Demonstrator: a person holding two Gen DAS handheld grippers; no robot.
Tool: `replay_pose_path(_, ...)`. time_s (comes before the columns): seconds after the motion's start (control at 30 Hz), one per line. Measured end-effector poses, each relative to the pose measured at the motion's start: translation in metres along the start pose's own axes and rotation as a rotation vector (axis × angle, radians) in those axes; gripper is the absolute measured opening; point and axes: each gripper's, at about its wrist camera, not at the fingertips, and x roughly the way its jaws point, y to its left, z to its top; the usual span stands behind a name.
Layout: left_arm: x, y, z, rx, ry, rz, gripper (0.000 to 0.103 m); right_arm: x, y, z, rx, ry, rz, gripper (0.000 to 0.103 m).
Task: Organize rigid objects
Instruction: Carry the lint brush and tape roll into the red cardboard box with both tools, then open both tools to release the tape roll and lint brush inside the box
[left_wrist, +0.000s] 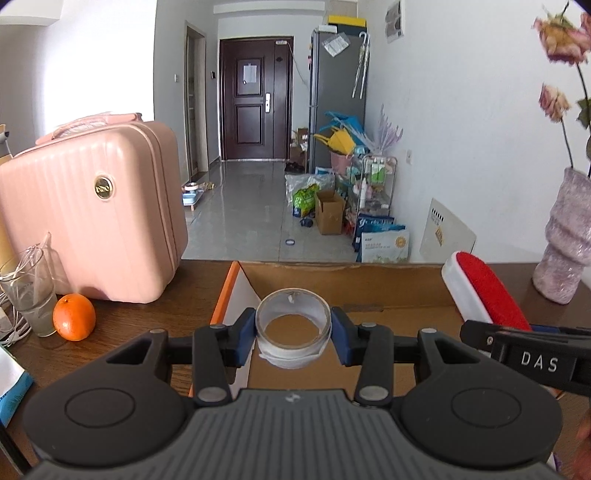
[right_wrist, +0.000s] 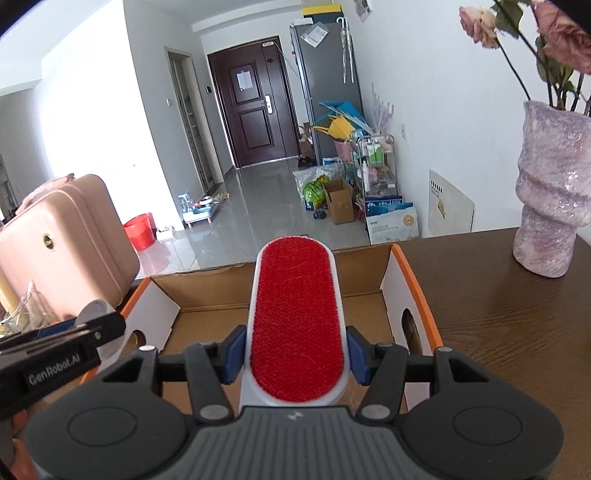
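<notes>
My left gripper (left_wrist: 293, 332) is shut on a roll of clear tape (left_wrist: 293, 314), held above the left part of an open cardboard box (left_wrist: 332, 280) with orange edges. The right gripper (right_wrist: 295, 350) is shut on a white lint brush with a red pad (right_wrist: 297, 317), which juts forward over the same box (right_wrist: 207, 291). That brush (left_wrist: 484, 291) and the right gripper's body appear at the right in the left wrist view. In the right wrist view the tape roll (right_wrist: 94, 308) and the left gripper's body show at the left edge.
The box sits on a dark wooden table (right_wrist: 498, 314). A pink case (left_wrist: 92, 214), an orange (left_wrist: 74, 316) and a glass (left_wrist: 31, 291) with cables stand left of it. A purple vase (right_wrist: 550, 192) with dried roses stands right.
</notes>
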Motion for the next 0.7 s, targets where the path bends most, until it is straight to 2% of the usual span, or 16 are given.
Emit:
replay_pose_path(0.37, 0.032, -0.006, -0.008, 0.023, 0.082, 0.029, 0.043, 0.027, -0.008, 0.001, 0.052, 0.042, 0.006, 0.055)
replay_pose_path(0.63, 0.034, -0.004, -0.011, 0.018, 0.091, 0.003, 0.044, 0.034, -0.010, 0.000, 0.051, 0.050, 0.015, 0.055)
replay_pose_path(0.67, 0.033, -0.005, -0.011, 0.021, 0.089, 0.001, 0.045, 0.035, -0.010, 0.000, 0.050, 0.055, 0.018, 0.055)
replay_pose_path(0.7, 0.031, -0.005, -0.011, 0.028, 0.081, 0.002, 0.053, 0.035, -0.011, 0.000, 0.048, 0.067, 0.017, 0.056)
